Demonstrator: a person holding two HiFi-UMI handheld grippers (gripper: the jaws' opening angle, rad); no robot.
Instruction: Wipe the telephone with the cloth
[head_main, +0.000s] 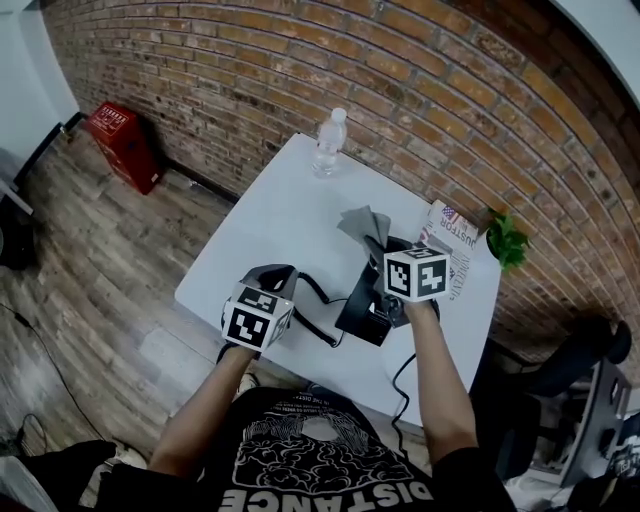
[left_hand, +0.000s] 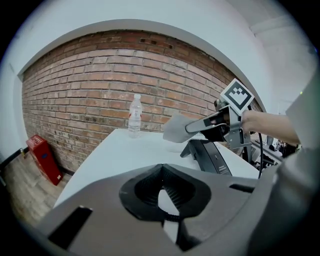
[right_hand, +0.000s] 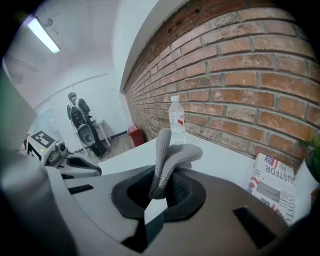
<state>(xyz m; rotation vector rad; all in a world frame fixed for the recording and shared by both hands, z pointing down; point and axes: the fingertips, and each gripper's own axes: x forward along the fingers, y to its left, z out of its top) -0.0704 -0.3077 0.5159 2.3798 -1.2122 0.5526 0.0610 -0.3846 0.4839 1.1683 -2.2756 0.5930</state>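
Note:
The black telephone (head_main: 362, 308) stands on the white table (head_main: 270, 220) near its front edge, also in the left gripper view as the telephone (left_hand: 212, 157). My right gripper (head_main: 385, 248) hovers just above the telephone, shut on a grey cloth (head_main: 362, 222). In the right gripper view the cloth (right_hand: 170, 160) rises folded out of the pinched jaws. My left gripper (head_main: 268, 285) is left of the telephone, shut on the black handset (head_main: 280, 272). A coiled cord (head_main: 318, 325) runs from the handset to the telephone. In the left gripper view only a coil of the cord (left_hand: 171, 216) shows in the narrow slit.
A clear water bottle (head_main: 328, 143) stands at the table's far edge by the brick wall. A printed box (head_main: 450, 240) and a small green plant (head_main: 508, 242) sit at the right. A red case (head_main: 122, 140) lies on the wooden floor, far left.

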